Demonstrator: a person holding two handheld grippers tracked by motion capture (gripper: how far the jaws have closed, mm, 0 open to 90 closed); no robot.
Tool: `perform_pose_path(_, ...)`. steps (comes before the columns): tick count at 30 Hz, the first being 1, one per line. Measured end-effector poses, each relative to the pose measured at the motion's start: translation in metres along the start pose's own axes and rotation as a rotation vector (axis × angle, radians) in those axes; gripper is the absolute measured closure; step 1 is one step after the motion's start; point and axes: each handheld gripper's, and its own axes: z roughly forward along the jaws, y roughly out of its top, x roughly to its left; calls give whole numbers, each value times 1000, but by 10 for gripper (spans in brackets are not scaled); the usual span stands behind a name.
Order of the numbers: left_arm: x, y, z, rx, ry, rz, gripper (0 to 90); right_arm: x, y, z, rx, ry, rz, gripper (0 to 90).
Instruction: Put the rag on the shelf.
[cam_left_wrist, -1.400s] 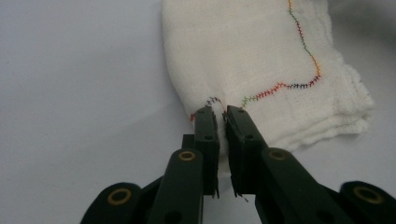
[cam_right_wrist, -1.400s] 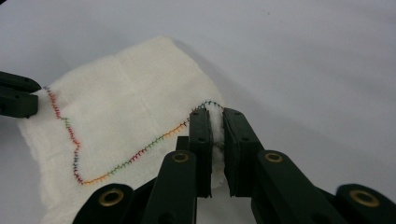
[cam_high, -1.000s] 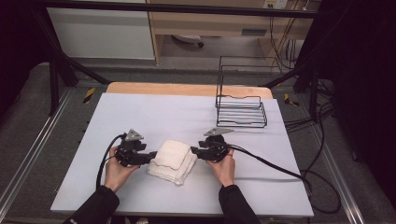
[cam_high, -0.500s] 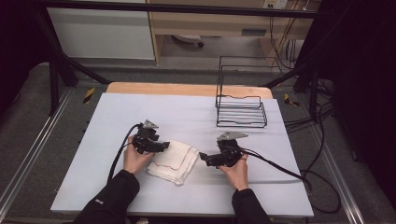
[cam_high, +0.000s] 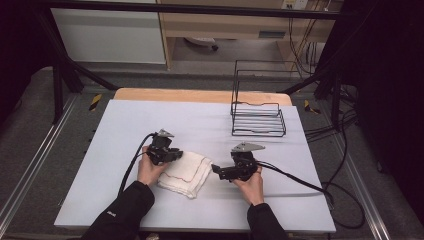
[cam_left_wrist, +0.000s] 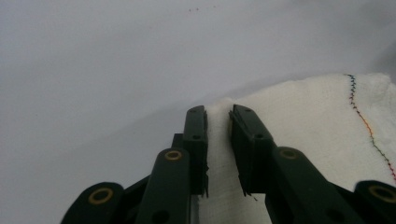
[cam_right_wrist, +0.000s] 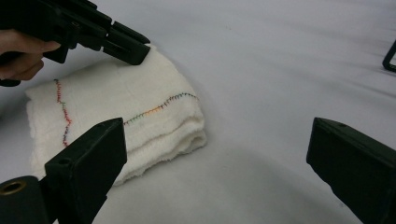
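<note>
A folded white towel (cam_high: 187, 172) with coloured stitching lies flat on the table, also seen in the left gripper view (cam_left_wrist: 317, 126) and the right gripper view (cam_right_wrist: 116, 107). My left gripper (cam_high: 176, 154) is at the towel's far left corner. Its jaws have just been closing, and they pinch the cloth edge between them (cam_left_wrist: 217, 112). In the right gripper view the left gripper (cam_right_wrist: 133, 49) sits on that same corner. My right gripper (cam_high: 216, 170) is a little to the right of the towel. Its jaws have just been opening and stand wide (cam_right_wrist: 217, 128), with nothing between them.
A black wire rack (cam_high: 257, 120) stands at the back right of the pale table top (cam_high: 200, 115); a bit of the rack (cam_right_wrist: 390, 58) shows in the right gripper view. Cables trail from both grippers; the right gripper's runs off the table's right edge.
The right gripper has left the towel's right side and drawn back to the right. The left gripper has shifted from the towel's left side onto its far left corner.
</note>
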Motion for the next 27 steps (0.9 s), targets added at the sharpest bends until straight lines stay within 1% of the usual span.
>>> perform_pose_path(2,0,-1,0,0,-2,3,776,1,1,3,0,5,11,60)
perform_pose_path(3,0,-1,0,-3,-1,5,782,2,2,5,7,-2,5,58)
perform_pose_path(4,-1,-1,0,-5,3,8,788,3,2,7,17,-5,-11,56)
perform_pose_path(6,-2,-2,0,-11,14,29,795,7,4,13,27,-1,-24,61)
perform_pose_path(8,-4,-3,0,-17,22,43,798,11,6,19,30,0,-20,79)
perform_pose_path(10,-5,-4,0,-25,32,56,799,13,7,25,35,-11,-11,142)
perform_pose_path(12,-6,-5,0,-30,35,60,800,12,7,31,28,7,25,214)
perform_pose_path(15,-5,-6,0,-35,30,57,799,10,6,38,37,-6,63,302)
perform_pose_path(16,-5,-6,0,-36,30,58,799,9,5,40,43,-15,64,323)
perform_pose_path(18,-5,-7,0,-40,30,63,799,9,3,42,46,-19,67,390)
perform_pose_path(20,-4,-7,0,-43,25,60,799,9,2,44,49,-20,77,444)
perform_pose_path(21,-4,-7,0,-44,20,61,799,10,2,45,57,-22,75,460)
perform_pose_path(22,-3,-7,0,-45,17,61,799,11,1,45,56,-33,64,484)
perform_pose_path(26,-3,-7,0,-47,15,62,799,19,3,47,86,-35,43,583)
perform_pose_path(27,-3,-7,0,-47,15,63,799,21,3,47,93,-31,55,610)
